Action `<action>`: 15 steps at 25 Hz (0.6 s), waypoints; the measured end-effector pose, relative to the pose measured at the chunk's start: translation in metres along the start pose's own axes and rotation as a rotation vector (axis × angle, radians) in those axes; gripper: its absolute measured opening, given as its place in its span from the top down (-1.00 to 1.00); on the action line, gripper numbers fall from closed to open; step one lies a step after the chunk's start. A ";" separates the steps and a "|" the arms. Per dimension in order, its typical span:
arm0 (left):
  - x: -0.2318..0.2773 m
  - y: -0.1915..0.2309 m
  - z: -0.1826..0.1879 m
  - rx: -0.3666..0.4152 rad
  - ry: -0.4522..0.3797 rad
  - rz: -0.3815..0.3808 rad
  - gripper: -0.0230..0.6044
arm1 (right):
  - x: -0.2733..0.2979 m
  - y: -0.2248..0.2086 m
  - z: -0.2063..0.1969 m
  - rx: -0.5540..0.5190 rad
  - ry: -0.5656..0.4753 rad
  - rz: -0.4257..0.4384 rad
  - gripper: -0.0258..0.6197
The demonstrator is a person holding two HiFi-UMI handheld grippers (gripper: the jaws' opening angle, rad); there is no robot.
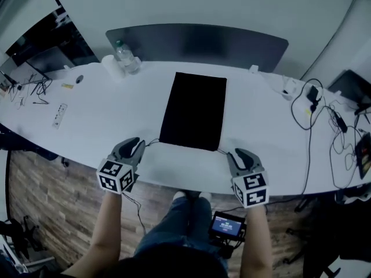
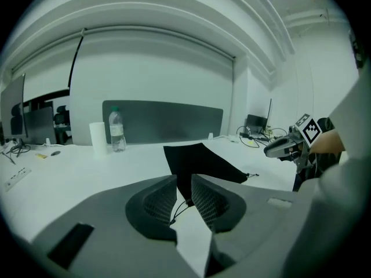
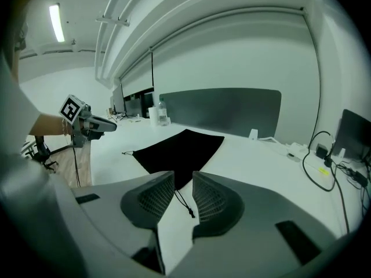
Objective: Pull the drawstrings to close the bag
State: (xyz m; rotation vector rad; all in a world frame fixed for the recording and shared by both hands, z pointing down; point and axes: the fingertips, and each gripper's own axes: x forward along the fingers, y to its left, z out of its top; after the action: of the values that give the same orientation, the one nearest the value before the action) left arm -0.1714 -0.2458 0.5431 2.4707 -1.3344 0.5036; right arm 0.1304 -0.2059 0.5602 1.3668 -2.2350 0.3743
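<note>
The black bag [image 1: 194, 110] lies flat in the middle of the white table [image 1: 104, 126]. Its open end is on the near side, close to the person. A thin string comes out of each near corner. The left string [image 1: 152, 142] runs out to the left, and the right string [image 1: 222, 151] runs out to the right.

The left gripper [image 1: 139, 143] sits low at the near left corner of the bag. Its two jaws stand apart. The left string lies on the table in the gap between them, and the jaws do not squeeze it.

The right gripper [image 1: 235, 154] sits low at the near right corner. Its jaws stand apart too. The end of the right string lies in the gap between them, and nothing pinches it.

On the far left of the table a water bottle [image 1: 124, 55] stands just beside a white roll [image 1: 111, 67]. A gray screen [image 1: 197, 42] stands along the far edge. Cables [image 1: 324, 120] lie on the right side. The wood floor [image 1: 52, 196] shows under the near edge of the table.
</note>
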 end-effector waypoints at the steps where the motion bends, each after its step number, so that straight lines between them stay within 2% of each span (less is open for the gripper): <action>1: 0.004 0.002 -0.008 0.009 0.025 -0.013 0.69 | 0.004 0.000 -0.008 0.001 0.023 0.000 0.65; 10: 0.039 0.006 -0.070 0.108 0.254 -0.148 0.62 | 0.032 0.000 -0.054 -0.003 0.170 0.026 0.65; 15: 0.055 0.011 -0.091 0.139 0.323 -0.195 0.59 | 0.042 -0.001 -0.065 0.004 0.196 0.042 0.63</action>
State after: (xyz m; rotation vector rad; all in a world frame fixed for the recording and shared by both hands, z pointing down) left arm -0.1677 -0.2557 0.6495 2.4581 -0.9521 0.9271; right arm 0.1328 -0.2080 0.6376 1.2297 -2.1051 0.5049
